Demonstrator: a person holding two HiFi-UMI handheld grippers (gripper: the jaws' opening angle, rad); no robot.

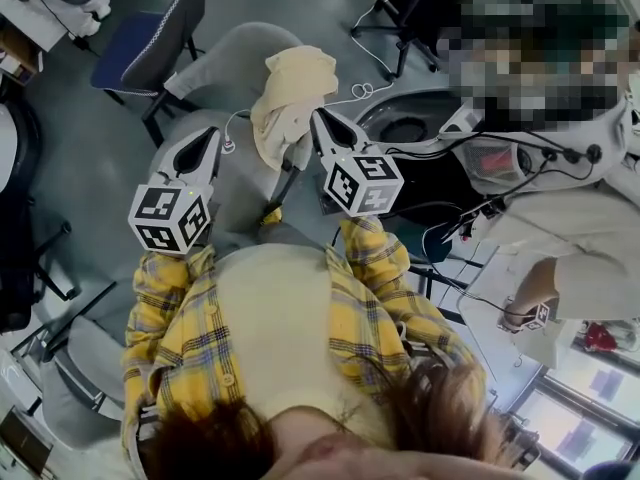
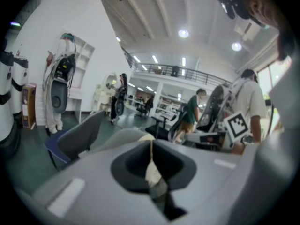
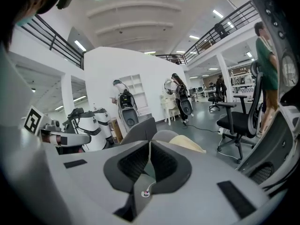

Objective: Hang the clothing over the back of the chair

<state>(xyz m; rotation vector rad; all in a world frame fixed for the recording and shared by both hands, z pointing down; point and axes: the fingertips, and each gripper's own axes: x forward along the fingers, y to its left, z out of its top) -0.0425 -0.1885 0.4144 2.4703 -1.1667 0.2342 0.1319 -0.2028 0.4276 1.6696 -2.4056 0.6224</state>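
A cream garment [image 1: 290, 98] hangs in folds over the back of a grey chair [image 1: 238, 50], just ahead of me. My left gripper [image 1: 210, 136] is shut and holds nothing; it hovers left of the garment, clear of it. My right gripper [image 1: 322, 120] is also shut and holds nothing, its tip beside the garment's right edge. In the left gripper view the shut gripper [image 2: 151, 142] points at the chair [image 2: 117, 137], with a strip of cream cloth [image 2: 153, 171] showing beyond the slit. Past the shut gripper [image 3: 150, 144] in the right gripper view lies the garment [image 3: 187, 143].
A chair with a blue seat [image 1: 150, 43] stands at the back left and a black office chair [image 1: 405, 8] at the back right. A person in white [image 1: 570, 218] sits at my right beside a round black base [image 1: 405, 123]. White cable [image 1: 362, 90] lies on the floor.
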